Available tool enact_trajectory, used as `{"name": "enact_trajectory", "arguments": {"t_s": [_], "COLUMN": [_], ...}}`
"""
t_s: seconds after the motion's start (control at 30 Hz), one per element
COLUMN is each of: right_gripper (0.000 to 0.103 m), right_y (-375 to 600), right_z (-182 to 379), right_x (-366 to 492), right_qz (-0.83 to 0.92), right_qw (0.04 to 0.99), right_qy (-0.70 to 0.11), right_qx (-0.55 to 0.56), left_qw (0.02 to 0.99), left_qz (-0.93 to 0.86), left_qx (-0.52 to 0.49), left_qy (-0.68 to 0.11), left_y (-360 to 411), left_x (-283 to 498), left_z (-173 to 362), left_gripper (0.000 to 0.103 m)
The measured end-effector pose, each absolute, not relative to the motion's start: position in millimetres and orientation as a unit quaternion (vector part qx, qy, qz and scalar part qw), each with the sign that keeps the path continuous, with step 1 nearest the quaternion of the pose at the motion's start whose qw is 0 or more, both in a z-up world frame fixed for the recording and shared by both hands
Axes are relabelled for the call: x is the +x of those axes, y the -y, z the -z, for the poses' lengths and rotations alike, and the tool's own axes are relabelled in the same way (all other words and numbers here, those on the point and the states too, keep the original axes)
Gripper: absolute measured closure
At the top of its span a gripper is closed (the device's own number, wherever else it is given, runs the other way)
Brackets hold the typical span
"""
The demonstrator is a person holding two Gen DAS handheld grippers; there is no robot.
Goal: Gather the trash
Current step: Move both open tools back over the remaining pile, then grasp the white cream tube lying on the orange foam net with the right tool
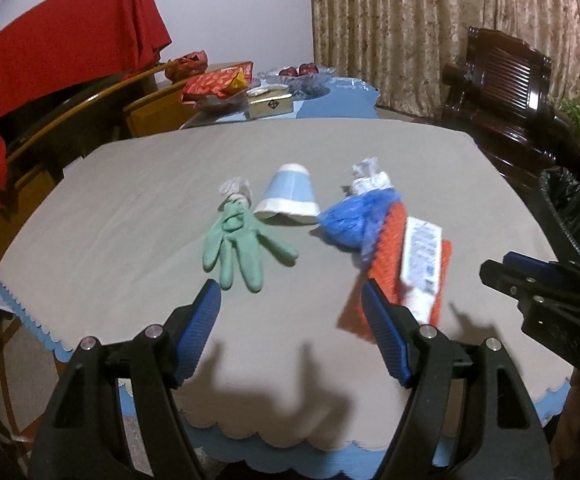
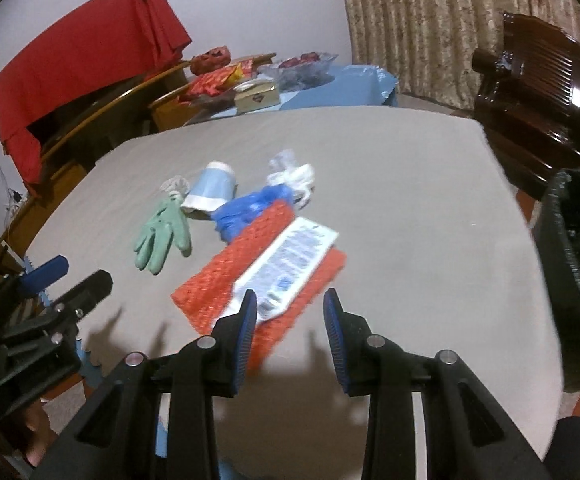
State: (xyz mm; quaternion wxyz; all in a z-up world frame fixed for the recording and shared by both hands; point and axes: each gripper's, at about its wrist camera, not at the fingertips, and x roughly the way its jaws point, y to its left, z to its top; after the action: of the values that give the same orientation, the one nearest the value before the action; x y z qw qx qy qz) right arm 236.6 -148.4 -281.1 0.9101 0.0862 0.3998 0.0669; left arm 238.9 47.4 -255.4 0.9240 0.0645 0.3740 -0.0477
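Trash lies mid-table on the grey cloth [image 1: 129,216]: a green glove [image 1: 241,248], a crumpled tissue [image 1: 235,188], a tipped blue-and-white paper cup [image 1: 290,196], a blue plastic bag [image 1: 350,216], a clear wrapper [image 1: 370,178], and a red mesh sheet [image 1: 390,268] with a white printed packet [image 1: 422,256] on it. My left gripper [image 1: 290,288] hovers open and empty just short of the glove [image 2: 161,232]. My right gripper [image 2: 290,300] is open with nothing between its fingers, its left finger over the near end of the mesh [image 2: 225,280] and packet [image 2: 294,256].
A black-lined bin [image 2: 570,280] stands off the table's right edge, also seen as a bin [image 1: 574,216] in the left view. Beyond the cloth are a tissue box [image 1: 269,104], red packets and a fruit bowl. Wooden chairs with a red cloth are at the left, a dark chair at the right.
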Motion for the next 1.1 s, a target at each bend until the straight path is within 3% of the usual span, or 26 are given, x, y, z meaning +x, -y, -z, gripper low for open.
{"name": "enact_trajectory", "arguments": {"t_s": [0.33,0.47,0.77,1.1], "right_gripper": [0.065,0.059,0.058,0.059], "right_y": [97,106,163,148], "right_z": [317,323,313,311], "right_x": [257,259,260,270], "right_qz": [-0.081,-0.077,-0.032,-0.07], "right_qw": [0.893,0.891,0.896,0.893], "right_qy": [-0.438,-0.442,-0.434,-0.435], "right_qx": [0.067,0.068,0.087,0.092], "left_qw": [0.921,0.919,0.919,0.918], "left_qz": [0.048,0.053,0.072,0.064], "left_qx": [0.032,0.029,0.033,0.032], "left_qy": [-0.384,-0.389,-0.387,-0.39], "left_y": [-73,-69,-43,-38], "left_x": [253,255,256,257], "left_z": [268,272,266,263], "left_gripper": [0.032,0.031,0.03,0.03]}}
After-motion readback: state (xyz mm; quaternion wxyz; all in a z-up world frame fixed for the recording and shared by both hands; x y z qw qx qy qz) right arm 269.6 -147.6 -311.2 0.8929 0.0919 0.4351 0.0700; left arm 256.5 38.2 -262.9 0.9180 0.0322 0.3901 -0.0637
